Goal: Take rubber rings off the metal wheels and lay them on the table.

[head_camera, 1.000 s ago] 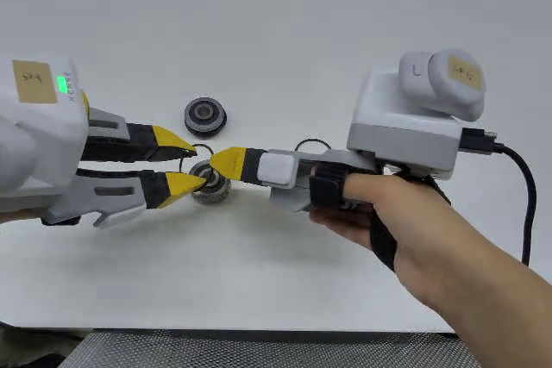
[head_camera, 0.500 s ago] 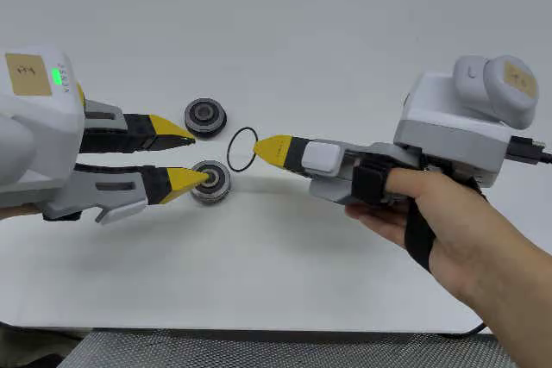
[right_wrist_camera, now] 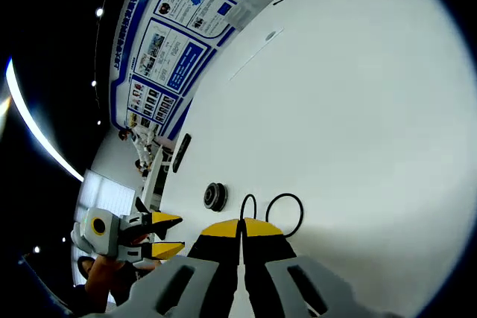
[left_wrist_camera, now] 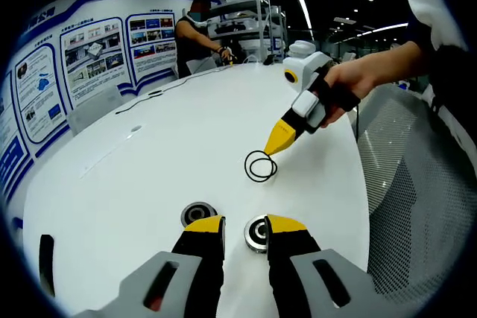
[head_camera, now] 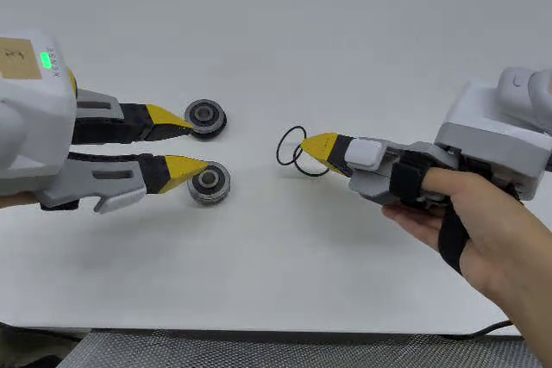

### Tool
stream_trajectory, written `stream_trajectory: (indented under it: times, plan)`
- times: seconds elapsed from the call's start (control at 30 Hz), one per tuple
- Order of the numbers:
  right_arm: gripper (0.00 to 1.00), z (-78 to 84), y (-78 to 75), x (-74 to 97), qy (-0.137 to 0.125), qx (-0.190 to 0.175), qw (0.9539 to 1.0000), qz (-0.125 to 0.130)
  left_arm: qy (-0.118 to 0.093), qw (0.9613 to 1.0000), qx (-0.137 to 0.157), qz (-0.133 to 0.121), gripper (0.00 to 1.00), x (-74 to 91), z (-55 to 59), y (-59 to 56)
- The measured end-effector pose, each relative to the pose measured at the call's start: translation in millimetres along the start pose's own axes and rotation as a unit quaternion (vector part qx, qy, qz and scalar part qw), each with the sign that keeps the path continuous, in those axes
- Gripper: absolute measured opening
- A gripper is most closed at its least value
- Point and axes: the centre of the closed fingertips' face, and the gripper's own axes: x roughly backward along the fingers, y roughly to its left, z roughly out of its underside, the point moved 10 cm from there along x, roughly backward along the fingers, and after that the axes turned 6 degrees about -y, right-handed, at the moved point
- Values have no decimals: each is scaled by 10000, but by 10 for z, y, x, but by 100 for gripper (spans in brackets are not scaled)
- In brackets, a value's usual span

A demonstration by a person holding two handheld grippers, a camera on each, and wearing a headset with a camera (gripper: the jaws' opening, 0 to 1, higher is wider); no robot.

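Note:
Two metal wheels lie left of centre: a far wheel (head_camera: 205, 116) (left_wrist_camera: 198, 214) (right_wrist_camera: 215, 196) with a dark rim, and a near wheel (head_camera: 210, 182) (left_wrist_camera: 257, 232) that looks bare metal. My left gripper (head_camera: 185, 142) (left_wrist_camera: 246, 232) is open, and its lower tip sits just beside the near wheel. My right gripper (head_camera: 319, 148) (right_wrist_camera: 241, 229) is shut on a thin black rubber ring (head_camera: 280, 146) (right_wrist_camera: 244, 206) and holds it just above the table. A second rubber ring (head_camera: 310, 173) (right_wrist_camera: 299, 210) lies flat under that tip.
The white table (head_camera: 285, 32) stretches far beyond the wheels. Its front edge (head_camera: 259, 330) runs close to me, with a grey mesh surface below. A person's hand (head_camera: 466, 230) holds the right gripper. In the left gripper view, shelves and a person stand at the far end.
The right gripper pulled a rubber ring off the near wheel and carried it to the right, over the ring lying on the table. The left gripper stayed open by the wheels.

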Motion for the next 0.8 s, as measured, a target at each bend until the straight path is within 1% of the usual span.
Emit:
stream_trajectory:
  times: [0.03,0.17,0.23,0.33,0.4,0.47,0.57,0.67,0.8]
  plan:
    - [2,0,-25,7,18,52,10000,55,19,10000,-3,7,22,0,7,-3]
    - [2,3,-115,39,39,51,9998,166,123,9999,-11,11,22,12,53,-16]
    - [2,4,-133,44,54,102,9997,214,141,9999,-4,6,22,22,68,-17]
    - [2,18,-179,51,190,214,9989,374,148,9999,18,-9,22,37,80,-16]
    - [2,24,-190,50,215,225,9987,398,156,9999,15,-22,22,42,81,-12]
    - [4,30,-201,56,250,146,9985,457,146,9999,19,-36,22,44,79,-7]
    - [8,39,-200,66,289,169,9980,529,143,9999,16,-45,22,40,80,-3]
    - [8,32,-205,81,270,230,9970,689,180,9998,10,-29,22,36,92,-5]
    - [9,2,-199,111,173,275,9968,737,177,9998,16,-12,22,39,95,-6]
